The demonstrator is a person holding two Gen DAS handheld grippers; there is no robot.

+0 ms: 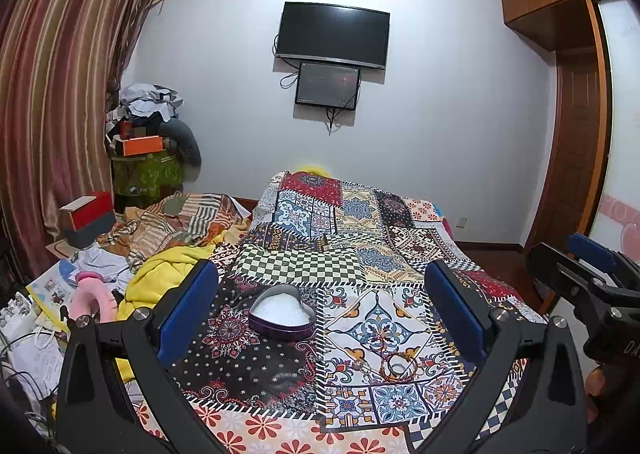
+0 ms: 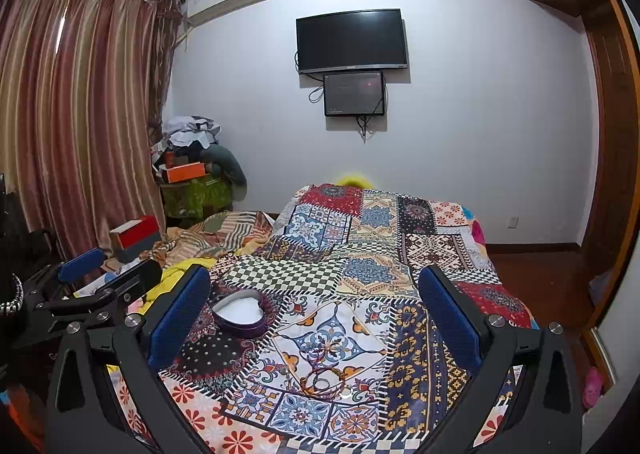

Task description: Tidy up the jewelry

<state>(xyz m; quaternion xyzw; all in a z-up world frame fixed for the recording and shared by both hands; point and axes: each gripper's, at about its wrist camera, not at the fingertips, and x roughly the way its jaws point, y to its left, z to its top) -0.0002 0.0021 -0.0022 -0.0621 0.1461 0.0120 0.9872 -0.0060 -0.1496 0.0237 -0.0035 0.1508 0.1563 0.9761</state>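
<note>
A heart-shaped purple tin (image 1: pixel 282 314) with a white lining lies open on the patchwork bedspread (image 1: pixel 360 254). To its right and nearer me rests a small heap of jewelry (image 1: pixel 394 367): a beaded bracelet and thin cords. My left gripper (image 1: pixel 320 302) hovers open over both, nothing between its blue pads. In the right wrist view the tin (image 2: pixel 239 312) sits left of centre and the jewelry (image 2: pixel 322 381) lies near the bottom middle. My right gripper (image 2: pixel 314 304) is open and empty above them. The right gripper's body (image 1: pixel 592 282) shows at the left view's right edge.
Rumpled yellow and striped blankets (image 1: pixel 172 238), papers and a pink toy (image 1: pixel 90 298) crowd the bed's left side. A red and grey box (image 1: pixel 86 218) and a pile of clothes (image 1: pixel 148 126) stand by the curtain. A wardrobe (image 1: pixel 576 134) fills the right wall. Two screens hang ahead.
</note>
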